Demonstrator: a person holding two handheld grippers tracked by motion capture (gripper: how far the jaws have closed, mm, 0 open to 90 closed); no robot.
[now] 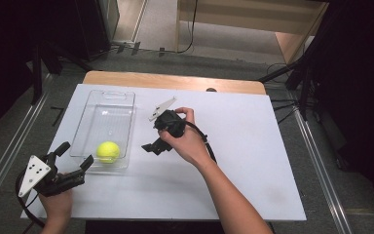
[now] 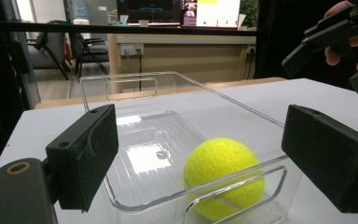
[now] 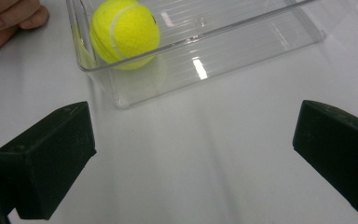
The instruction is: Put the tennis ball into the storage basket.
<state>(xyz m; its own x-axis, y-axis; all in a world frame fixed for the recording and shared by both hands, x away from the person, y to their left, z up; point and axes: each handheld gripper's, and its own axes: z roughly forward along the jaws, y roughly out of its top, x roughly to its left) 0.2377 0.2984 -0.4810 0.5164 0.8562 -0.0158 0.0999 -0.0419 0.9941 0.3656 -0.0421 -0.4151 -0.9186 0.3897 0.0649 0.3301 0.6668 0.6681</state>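
A yellow tennis ball (image 1: 108,151) lies in the near end of a clear plastic tray (image 1: 108,117) on the left part of the white table. My left gripper (image 1: 75,153) rests at the tray's near left corner, open, its jaws either side of the tray's end handle. In the left gripper view the ball (image 2: 223,177) sits behind the tray wall (image 2: 168,126), framed by the wide jaws of the left gripper (image 2: 205,154). My right gripper (image 1: 155,147) hovers just right of the tray, open and empty. The right gripper view shows that gripper (image 3: 196,156) over bare table, with the ball (image 3: 123,32) and tray (image 3: 242,46) beyond.
The white board (image 1: 253,161) lies on a wooden table whose far edge (image 1: 175,80) shows. Dark stand legs (image 1: 292,73) and floor rails (image 1: 316,161) flank the table. The fingers of the person's left hand (image 3: 9,18) are at the top left of the right gripper view.
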